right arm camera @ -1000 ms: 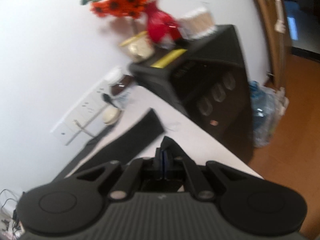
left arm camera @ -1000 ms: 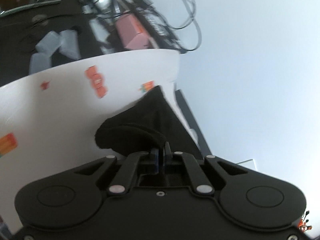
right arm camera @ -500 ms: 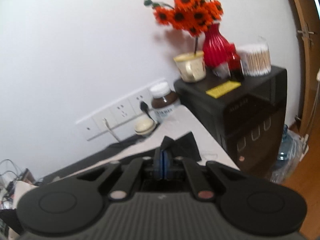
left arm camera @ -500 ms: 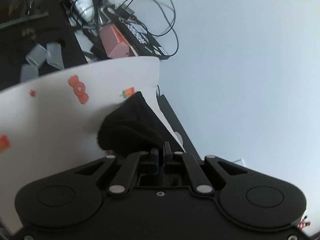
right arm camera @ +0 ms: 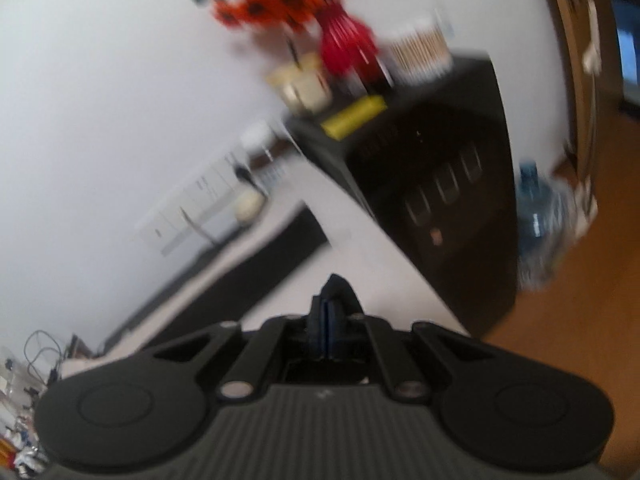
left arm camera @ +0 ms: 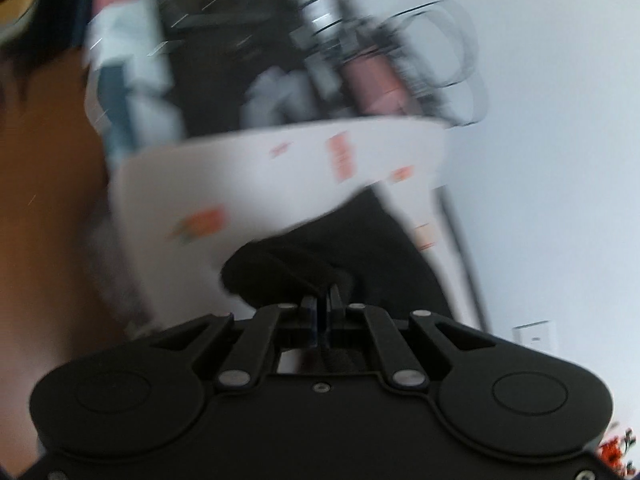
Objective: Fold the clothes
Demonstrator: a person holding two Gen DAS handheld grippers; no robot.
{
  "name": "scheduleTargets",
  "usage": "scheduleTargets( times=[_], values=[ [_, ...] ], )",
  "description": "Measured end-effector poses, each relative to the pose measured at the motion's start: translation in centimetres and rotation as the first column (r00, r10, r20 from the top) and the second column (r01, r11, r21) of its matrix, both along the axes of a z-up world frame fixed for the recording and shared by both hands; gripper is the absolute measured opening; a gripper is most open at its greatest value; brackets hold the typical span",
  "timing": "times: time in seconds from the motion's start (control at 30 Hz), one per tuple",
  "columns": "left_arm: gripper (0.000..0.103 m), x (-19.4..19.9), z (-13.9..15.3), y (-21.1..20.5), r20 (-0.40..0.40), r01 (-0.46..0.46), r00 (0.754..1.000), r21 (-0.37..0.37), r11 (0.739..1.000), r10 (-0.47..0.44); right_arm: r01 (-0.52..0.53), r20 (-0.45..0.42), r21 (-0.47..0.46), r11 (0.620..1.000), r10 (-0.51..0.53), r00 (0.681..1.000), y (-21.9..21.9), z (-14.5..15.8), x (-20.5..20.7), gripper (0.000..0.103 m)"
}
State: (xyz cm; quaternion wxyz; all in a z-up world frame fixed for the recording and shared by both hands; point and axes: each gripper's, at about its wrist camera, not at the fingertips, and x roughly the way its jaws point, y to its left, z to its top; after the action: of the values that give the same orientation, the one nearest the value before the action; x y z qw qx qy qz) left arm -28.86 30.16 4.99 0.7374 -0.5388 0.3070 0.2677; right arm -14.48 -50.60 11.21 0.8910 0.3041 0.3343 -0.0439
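— Why pinch both ends?

— My left claw [left arm camera: 323,304] is clenched on a bunched end of the black knit cloth garment [left arm camera: 360,248], and my right claw [right arm camera: 334,300] grips another corner, so I judge I can carry an edge over evenly.

— Where's the rest?

— Trailing over the white tabletop [right arm camera: 360,256] by the white wall [right arm camera: 100,100]; the black cabinet [right arm camera: 440,184] stands beyond it.

We see a black cabinet [right arm camera: 440,168] against the white wall [right arm camera: 100,80], a red vase of orange flowers [right arm camera: 344,46] on its top, wooden floor [right arm camera: 580,320] below it, wall sockets [right arm camera: 192,204] to its left.
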Motion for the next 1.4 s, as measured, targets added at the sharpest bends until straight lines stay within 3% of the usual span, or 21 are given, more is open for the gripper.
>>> scheduleTargets(
  times=[0.1, 0.2, 0.4, 0.57, 0.77, 1.07, 1.1, 1.13, 1.17, 1.2, 1.23, 1.4],
  values=[
    [0.003, 0.0, -1.3, 0.1, -0.03, -0.049, 0.998, -0.059, 0.997, 0.047, -0.004, -0.039, 0.039, 0.999, 0.006, 0.999, -0.6, -1.3, 0.7, 0.002],
    [0.003, 1.7, 0.1, -0.1, 0.014, -0.051, 0.999, -0.048, 0.998, 0.052, -0.022, -0.046, 0.027, 0.999, 0.023, 0.999, -0.8, -1.0, 2.8, 0.002],
    [0.003, 9.2, 5.6, -1.1, 0.146, 0.019, 0.989, 0.02, 1.0, -0.022, -0.031, -0.021, -0.015, 0.999, 0.03, 0.999, -1.5, 1.8, 9.8, 0.002],
    [0.003, 16.3, 7.4, -1.7, 0.168, 0.058, 0.983, 0.078, 0.995, -0.07, 0.028, -0.015, -0.056, 0.998, -0.028, 0.999, -0.7, 2.3, 15.9, 0.002],
    [0.003, 22.6, 4.5, -1.4, 0.112, 0.101, 0.988, 0.061, 0.993, -0.107, 0.081, -0.036, -0.09, 0.993, -0.084, 0.996, 0.5, 1.2, 20.5, 0.002],
    [0.004, 30.5, -1.3, 0.5, 0.019, 0.13, 0.991, 0.002, 0.992, -0.13, 0.074, -0.096, -0.16, 0.984, -0.09, 0.991, 1.4, -1.3, 29.5, 0.003],
    [0.007, 31.5, -1.7, 0.5, 0.003, 0.145, 0.989, 0.007, 0.989, -0.145, 0.057, -0.099, -0.188, 0.981, -0.077, 0.992, 2.1, -1.8, 30.7, 0.005],
    [0.011, 32.5, -2.0, 0.2, -0.026, 0.168, 0.986, 0.017, 0.986, -0.167, 0.042, -0.109, -0.224, 0.974, -0.068, 0.992, 2.8, -2.4, 31.8, 0.016],
    [0.027, 33.4, -2.2, -0.1, -0.054, 0.189, 0.981, 0.021, 0.982, -0.188, 0.033, -0.127, -0.27, 0.962, -0.07, 0.989, 3.7, -3.1, 32.9, 0.033],
    [0.045, 34.0, -2.0, -0.4, -0.056, 0.209, 0.977, 0.027, 0.977, -0.208, 0.023, -0.152, -0.307, 0.952, -0.073, 0.986, 4.6, -3.8, 33.8, 0.058],
    [0.05, 34.4, -1.7, -0.7, -0.042, 0.228, 0.973, 0.036, 0.973, -0.227, 0.005, -0.17, -0.328, 0.945, -0.065, 0.983, 5.5, -4.5, 34.4, 0.069],
    [0.052, 35.7, 1.4, -2.2, 0.017, 0.316, 0.947, 0.139, 0.938, -0.322, -0.181, -0.204, -0.387, 0.904, 0.107, 0.973, 9.4, -6.6, 34.6, 0.067]
  ],
)
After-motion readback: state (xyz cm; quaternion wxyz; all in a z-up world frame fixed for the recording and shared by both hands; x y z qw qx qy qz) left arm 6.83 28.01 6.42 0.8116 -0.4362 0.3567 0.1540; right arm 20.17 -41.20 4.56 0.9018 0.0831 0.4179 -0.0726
